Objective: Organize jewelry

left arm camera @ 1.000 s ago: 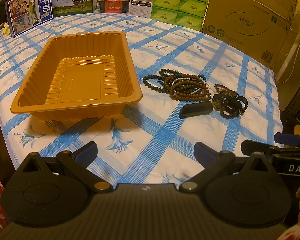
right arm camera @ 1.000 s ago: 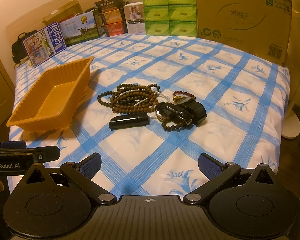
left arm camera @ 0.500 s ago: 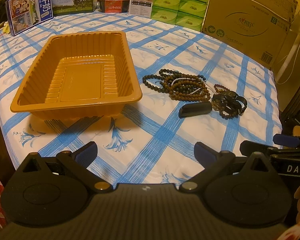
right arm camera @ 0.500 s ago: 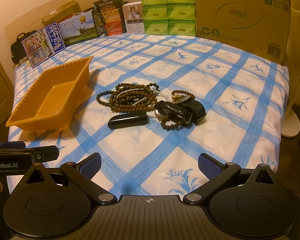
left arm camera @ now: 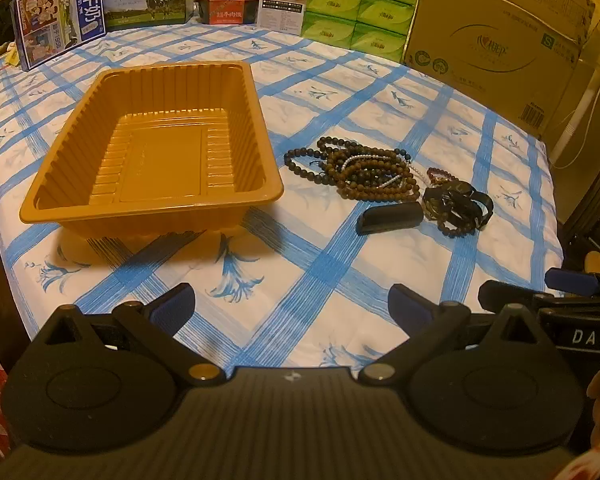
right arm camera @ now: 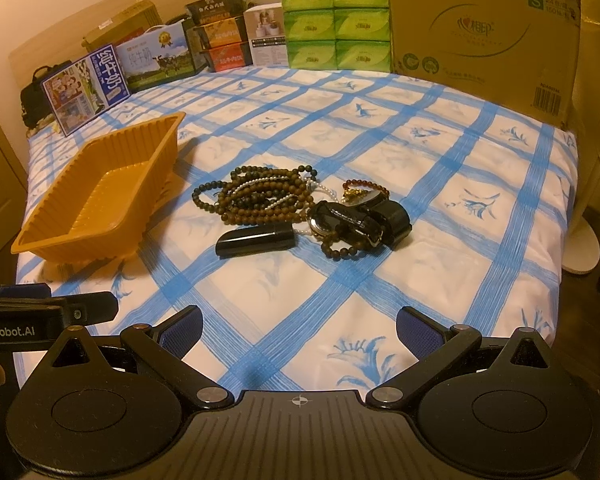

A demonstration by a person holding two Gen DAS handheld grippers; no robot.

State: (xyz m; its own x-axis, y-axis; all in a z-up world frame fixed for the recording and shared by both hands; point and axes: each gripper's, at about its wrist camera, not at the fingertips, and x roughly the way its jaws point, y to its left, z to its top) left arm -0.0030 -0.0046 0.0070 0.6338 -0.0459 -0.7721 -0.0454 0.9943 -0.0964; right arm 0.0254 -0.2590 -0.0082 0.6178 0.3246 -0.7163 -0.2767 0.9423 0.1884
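The jewelry pile, a tangle of bead strands (right arm camera: 260,200) with a black watch (right arm camera: 364,220) and a dark oblong case (right arm camera: 256,242), lies on the bed (right arm camera: 440,200) at centre frame in my right wrist view, straight ahead of my right gripper (right arm camera: 299,330). The case's long axis runs nearly left to right across the frame. In my left wrist view the pile (left arm camera: 364,174) sits right of centre, off line from my left gripper (left arm camera: 290,304), so I judge the right the nearer. The empty orange tray (left arm camera: 236,200) stands just left of the beads, apart from them. Both grippers hang wide open, holding nothing.
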